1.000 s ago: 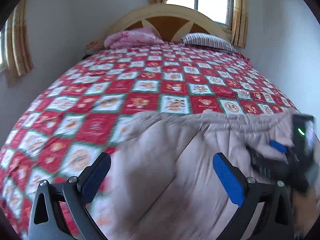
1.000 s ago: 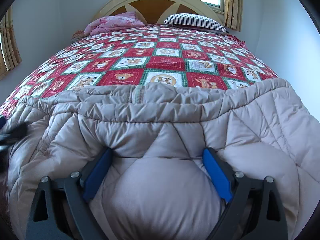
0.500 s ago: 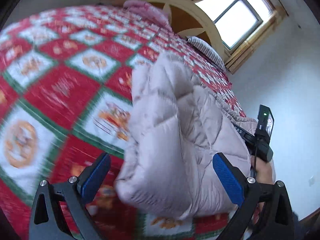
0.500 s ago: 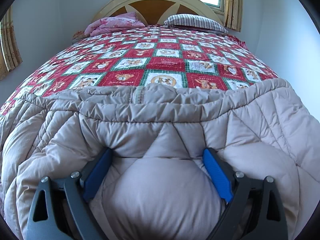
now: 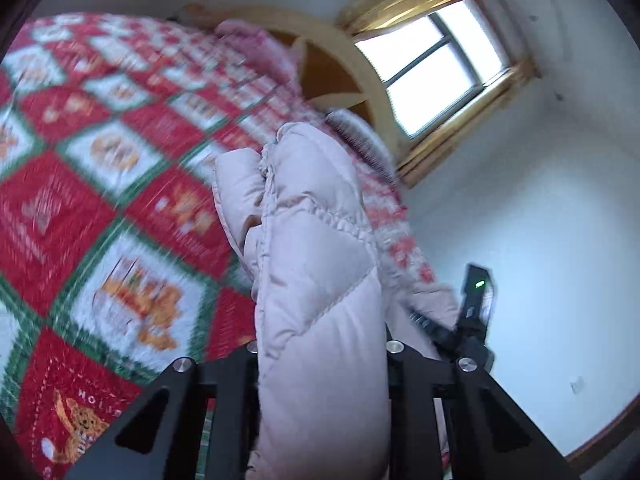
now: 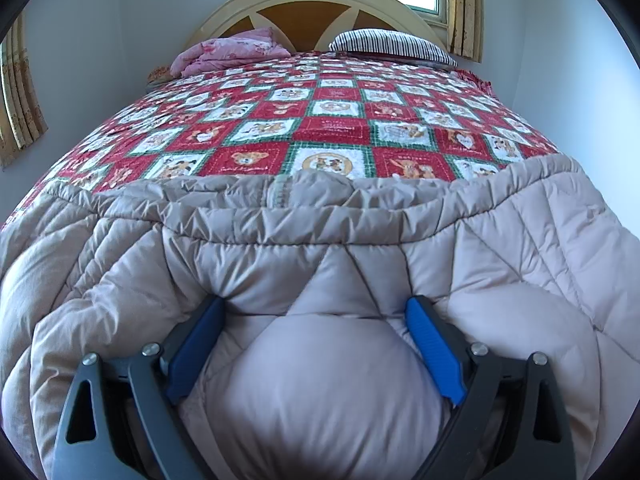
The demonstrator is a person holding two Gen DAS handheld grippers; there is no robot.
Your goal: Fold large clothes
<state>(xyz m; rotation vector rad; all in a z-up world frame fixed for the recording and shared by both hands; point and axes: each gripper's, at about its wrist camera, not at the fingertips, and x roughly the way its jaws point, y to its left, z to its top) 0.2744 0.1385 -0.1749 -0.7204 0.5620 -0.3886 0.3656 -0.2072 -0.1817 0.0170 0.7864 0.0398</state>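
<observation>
While the coat sprawls across the foot of the bed, its long axis running side to side, its left end lies pinched lengthwise in the closing left gripper — the hand nearer that edge. The right gripper stands spread around a bulge mid-coat. A second ago the left jaws gaped wide above the coat — now they've rolled and caught its edge.

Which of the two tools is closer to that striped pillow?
Hard to tell. Left tool, closing on the puffy coat's edge, and right tool, pressed into it, sit far from the striped pillow.
</observation>
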